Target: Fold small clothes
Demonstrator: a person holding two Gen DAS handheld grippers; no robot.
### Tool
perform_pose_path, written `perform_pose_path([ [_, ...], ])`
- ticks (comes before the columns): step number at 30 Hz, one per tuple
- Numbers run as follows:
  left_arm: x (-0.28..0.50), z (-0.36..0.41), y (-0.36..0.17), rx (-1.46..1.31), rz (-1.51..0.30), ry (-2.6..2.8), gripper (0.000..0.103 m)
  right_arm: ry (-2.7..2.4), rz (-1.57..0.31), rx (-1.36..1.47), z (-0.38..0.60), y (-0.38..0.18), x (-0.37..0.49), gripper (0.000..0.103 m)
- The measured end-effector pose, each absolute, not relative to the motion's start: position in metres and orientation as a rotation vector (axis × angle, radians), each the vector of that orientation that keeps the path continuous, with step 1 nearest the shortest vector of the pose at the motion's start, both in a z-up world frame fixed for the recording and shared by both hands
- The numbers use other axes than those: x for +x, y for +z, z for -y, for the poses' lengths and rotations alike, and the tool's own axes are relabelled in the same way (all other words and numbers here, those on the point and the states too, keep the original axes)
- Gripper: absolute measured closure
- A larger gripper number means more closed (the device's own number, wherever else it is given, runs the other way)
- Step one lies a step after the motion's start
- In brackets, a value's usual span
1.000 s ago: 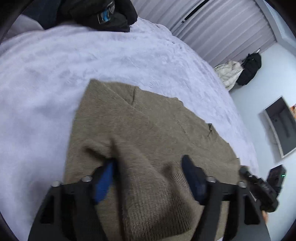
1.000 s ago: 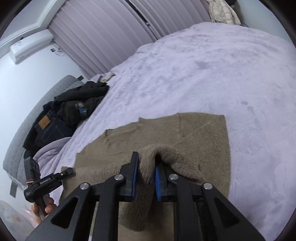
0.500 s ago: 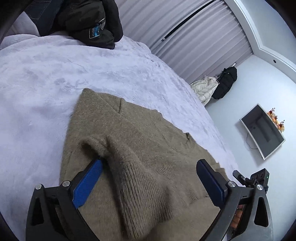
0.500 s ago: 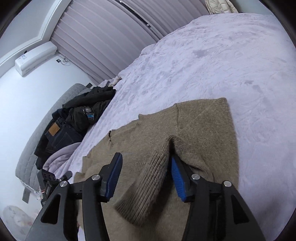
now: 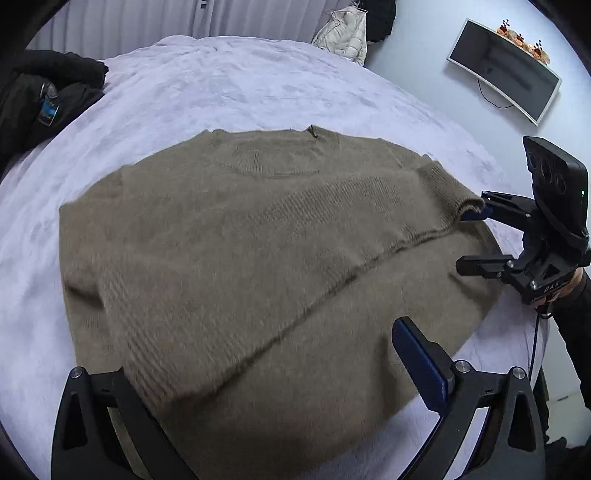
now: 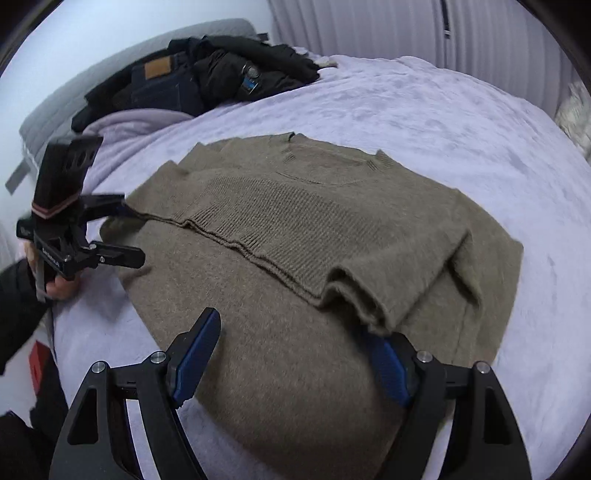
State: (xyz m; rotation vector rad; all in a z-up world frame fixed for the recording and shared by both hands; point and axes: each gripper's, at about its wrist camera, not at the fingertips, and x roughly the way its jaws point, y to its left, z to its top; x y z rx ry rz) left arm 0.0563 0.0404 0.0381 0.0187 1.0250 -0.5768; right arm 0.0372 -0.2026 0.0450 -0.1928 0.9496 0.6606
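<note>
A brown knit sweater lies flat on the lilac bedspread, collar at the far side, both sleeves folded in across its body. It also shows in the right wrist view. My left gripper is open at the sweater's near left edge; its left finger is hidden under the knit. The left gripper also shows in the right wrist view. My right gripper is open at the near right edge, jaws on either side of the folded sleeve's cuff, holding nothing. The right gripper shows in the left wrist view.
A pile of dark clothes and jeans sits at the far left of the bed, also in the left wrist view. A wall monitor and hanging jackets are beyond the bed. Grey curtains hang behind.
Both grippers let go of the sleeves and drew back to the sweater's near edge. The right gripper opened from shut on the knit. The sleeves now lie flat across the body.
</note>
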Motion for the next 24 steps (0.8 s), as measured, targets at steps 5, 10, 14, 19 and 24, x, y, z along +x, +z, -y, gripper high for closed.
perform_pose_path([
  [5,0.116,-0.079,0.069,-0.288,-0.867,-0.464,0.001,0.584,-0.871,-0.134,0.213,0.061,0.086,0.021],
  [10,0.138,-0.134,0.055,-0.647,-0.818,-0.357,0.001,0.398,-0.779,0.246,0.259,0.062,0.130,0.021],
  [14,0.123,-0.130,0.046,-0.552,-0.832,-0.331,0.001,0.318,-0.778,0.243,0.257,0.049,0.126,0.021],
  [19,0.115,-0.078,0.061,-0.321,-0.818,-0.380,0.001,0.296,-0.674,0.102,0.242,0.075,0.103,0.020],
  [24,0.140,-0.052,0.048,-0.008,-0.824,-0.173,0.001,0.309,-0.905,-0.032,0.215,0.049,0.137,0.017],
])
